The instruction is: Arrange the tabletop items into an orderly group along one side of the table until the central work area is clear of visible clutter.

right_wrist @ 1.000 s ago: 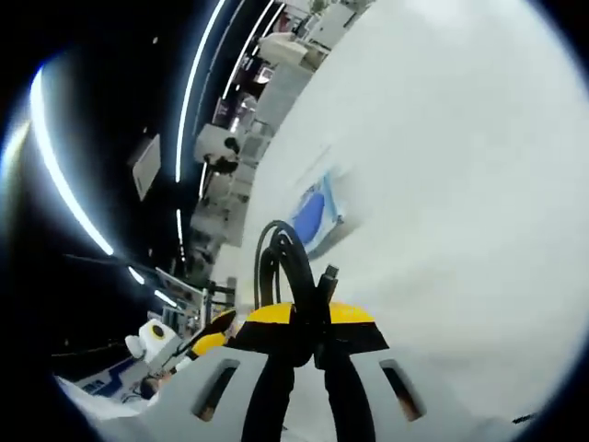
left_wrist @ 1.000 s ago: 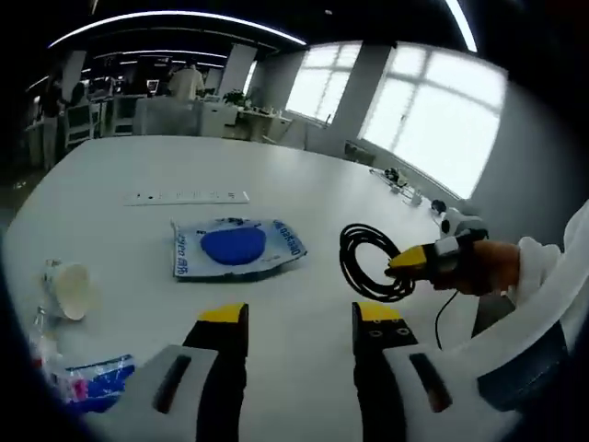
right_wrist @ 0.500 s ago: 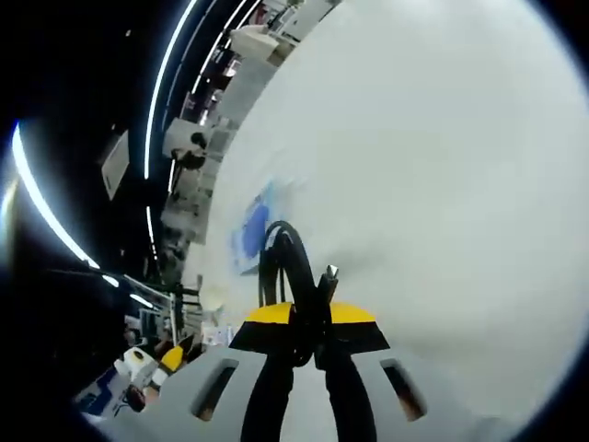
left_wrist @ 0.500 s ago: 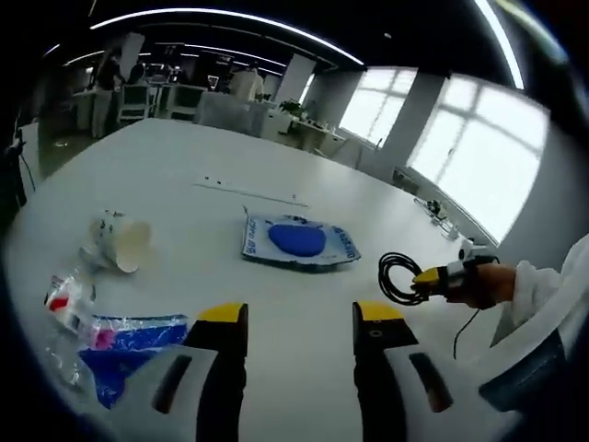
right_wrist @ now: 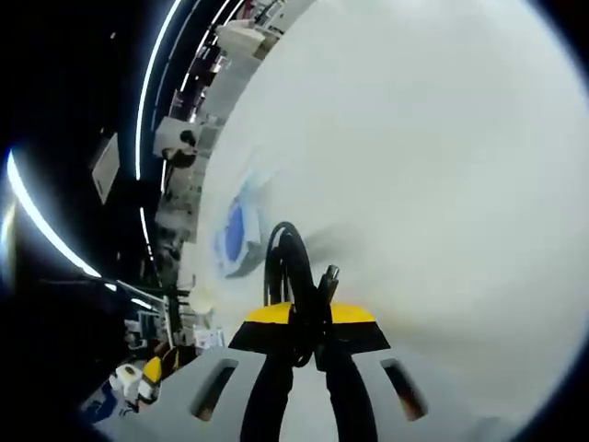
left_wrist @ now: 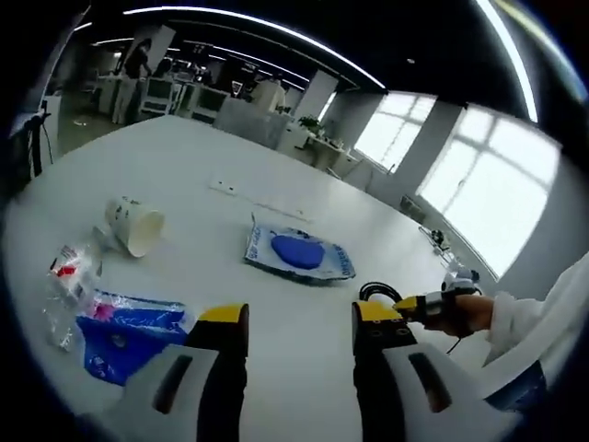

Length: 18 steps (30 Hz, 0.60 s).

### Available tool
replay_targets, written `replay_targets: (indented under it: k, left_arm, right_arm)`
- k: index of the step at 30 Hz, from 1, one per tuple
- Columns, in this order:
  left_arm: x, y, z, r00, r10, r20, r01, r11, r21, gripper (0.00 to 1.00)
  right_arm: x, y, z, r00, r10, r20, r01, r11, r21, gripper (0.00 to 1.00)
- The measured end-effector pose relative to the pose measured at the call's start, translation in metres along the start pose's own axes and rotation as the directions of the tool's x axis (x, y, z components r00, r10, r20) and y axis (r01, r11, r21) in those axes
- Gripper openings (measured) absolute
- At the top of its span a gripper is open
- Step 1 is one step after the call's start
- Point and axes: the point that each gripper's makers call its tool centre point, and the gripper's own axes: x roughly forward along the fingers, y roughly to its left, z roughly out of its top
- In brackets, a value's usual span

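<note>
holding a coiled cable over a white table

gripping a coiled black cable (right_wrist: 290, 276), the right gripper (right_wrist: 308, 333) has its yellow-tipped jaws pressed together on the loops, with a plug end sticking up just right of the coil. in the right gripper view the picture is rolled hard, so the white table (right_wrist: 442, 184) sweeps across most of the frame and a blue-and-white packet (right_wrist: 235, 235) lies flat on it beyond the coil. low at the left of that view the left gripper (right_wrist: 147, 373) shows small.

in the left gripper view, the left gripper (left_wrist: 301, 318) has its two jaws standing apart with bare table (left_wrist: 304, 368) between them and nothing held. the right gripper (left_wrist: 416, 308) comes in from the right, held in a person's hand (left_wrist: 460, 313) with a white sleeve (left_wrist: 534, 318) behind it; the cable (left_wrist: 377, 293) shows as a dark loop at its tip, just above the left gripper's right jaw, close over the table. whether the coil touches the surface i cannot tell.

on the table, the blue-and-white packet (left_wrist: 299, 253) lies near the middle, flat, a blue round shape at its centre. to the left a white paper cup (left_wrist: 135, 226) lies on its side, mouth toward the near right. nearer and further left a crumpled clear wrapper with red print (left_wrist: 66, 276) sits beside a blue plastic bag (left_wrist: 124, 331) with a pink patch; the two are touching or nearly so. a thin white strip (left_wrist: 262, 203) lies on the table beyond the packet. far behind are desks and large bright windows (left_wrist: 479, 184) on the right.
</note>
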Motion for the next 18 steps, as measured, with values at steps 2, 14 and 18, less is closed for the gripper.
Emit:
replay_targets:
  k: [2, 14, 18]
  left_arm:
    - [-0.006, -0.002, -0.003, 1.000, 0.016, 0.015, -0.016, 1.000, -0.017, 0.43]
    - [-0.019, 0.006, -0.011, 0.999, 0.026, 0.027, -0.025, 0.999, -0.046, 0.42]
    - [-0.015, 0.001, -0.008, 0.999, 0.010, 0.044, -0.007, 0.998, -0.069, 0.42]
  right_arm:
    - [0.002, -0.001, -0.001, 1.000, 0.001, -0.014, 0.000, 1.000, 0.006, 0.09]
    - [0.001, -0.014, 0.003, 0.999, -0.047, -0.006, 0.047, 0.999, -0.009, 0.11]
    - [0.000, -0.016, -0.001, 0.997, -0.083, -0.004, 0.083, 0.997, -0.003, 0.11]
